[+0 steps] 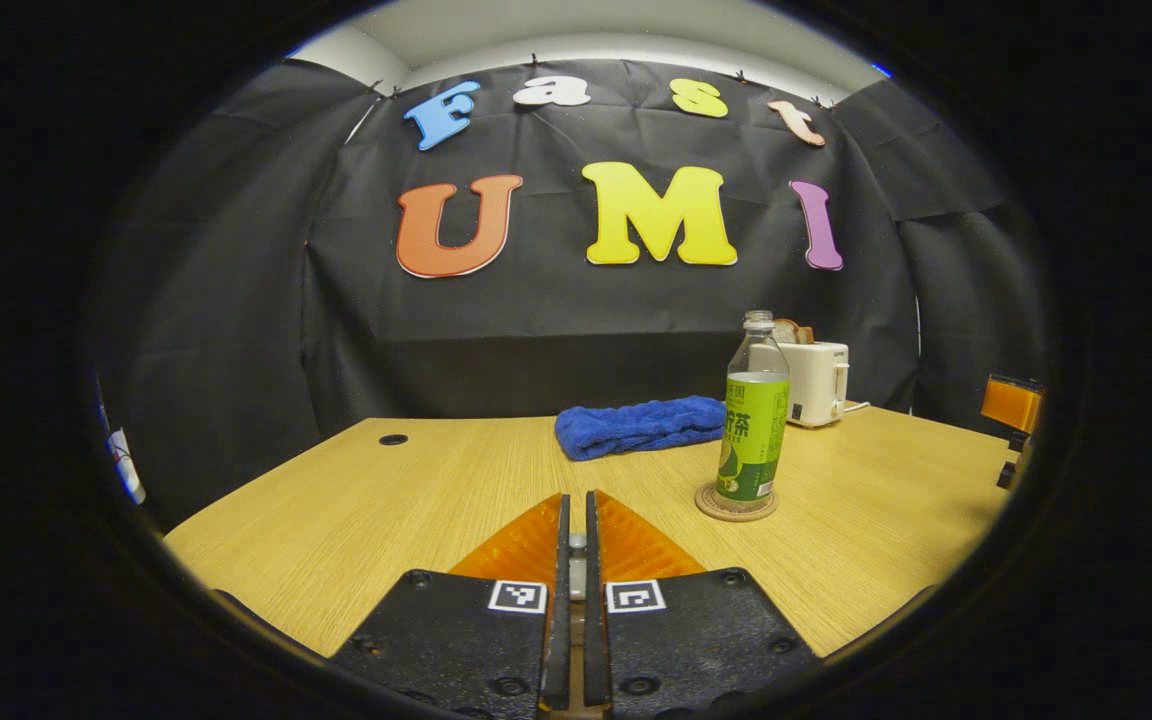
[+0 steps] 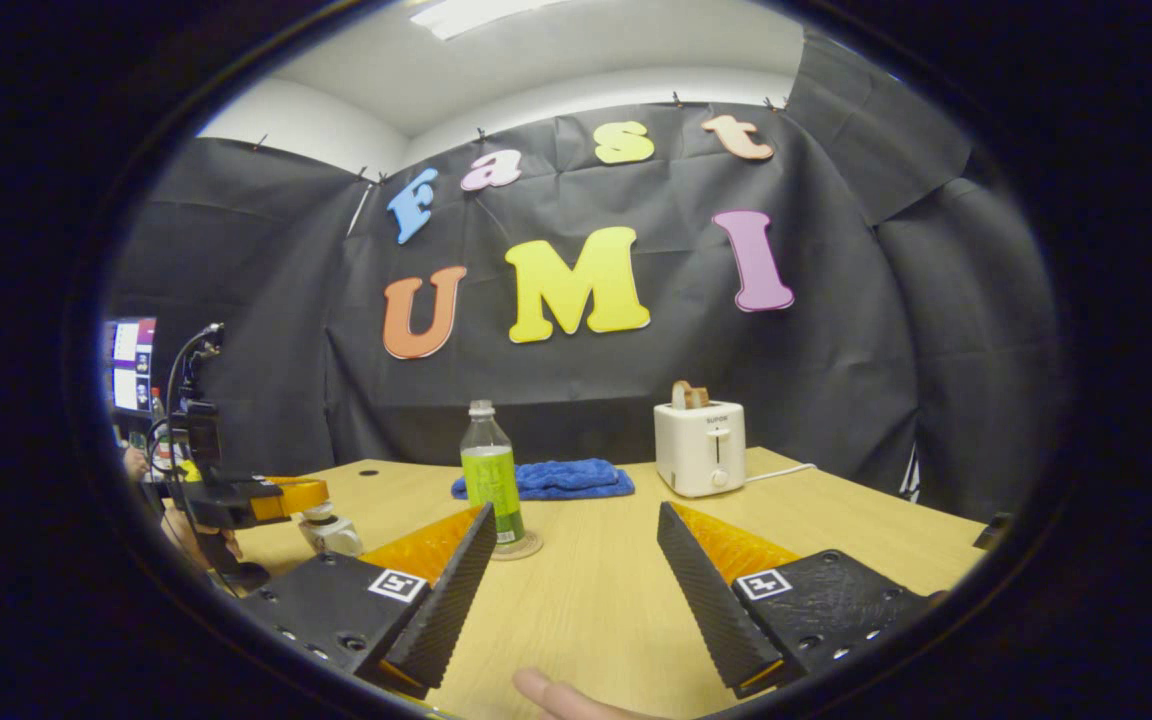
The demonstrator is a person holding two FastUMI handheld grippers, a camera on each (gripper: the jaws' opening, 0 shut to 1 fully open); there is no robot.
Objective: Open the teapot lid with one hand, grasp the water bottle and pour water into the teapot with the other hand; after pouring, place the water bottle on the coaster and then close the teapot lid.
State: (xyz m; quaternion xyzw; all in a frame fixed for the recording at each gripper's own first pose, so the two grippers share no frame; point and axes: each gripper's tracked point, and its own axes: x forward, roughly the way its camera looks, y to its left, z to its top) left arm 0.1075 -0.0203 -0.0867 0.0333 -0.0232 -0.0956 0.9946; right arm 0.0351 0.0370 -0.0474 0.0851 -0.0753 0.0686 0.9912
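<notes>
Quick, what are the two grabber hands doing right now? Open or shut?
Left gripper: shut, with something small and pale between its fingers; what it is cannot be told.
Right gripper: open, holding nothing.

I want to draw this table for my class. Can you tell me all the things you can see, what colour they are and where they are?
water bottle: one, clear with a green label, standing upright on the coaster
coaster: one, brownish and round, on the table under the bottle
towel: one, blue, lying near the back of the table behind the bottle
toaster: one, white, at the back of the table with toast sticking up
table: one, light wood
teapot lid: one, pale, partly hidden; the other gripper's fingers are around its knob
left gripper: one, fingers close together on a small pale thing
right gripper: one, fingers wide apart, holding nothing
</notes>
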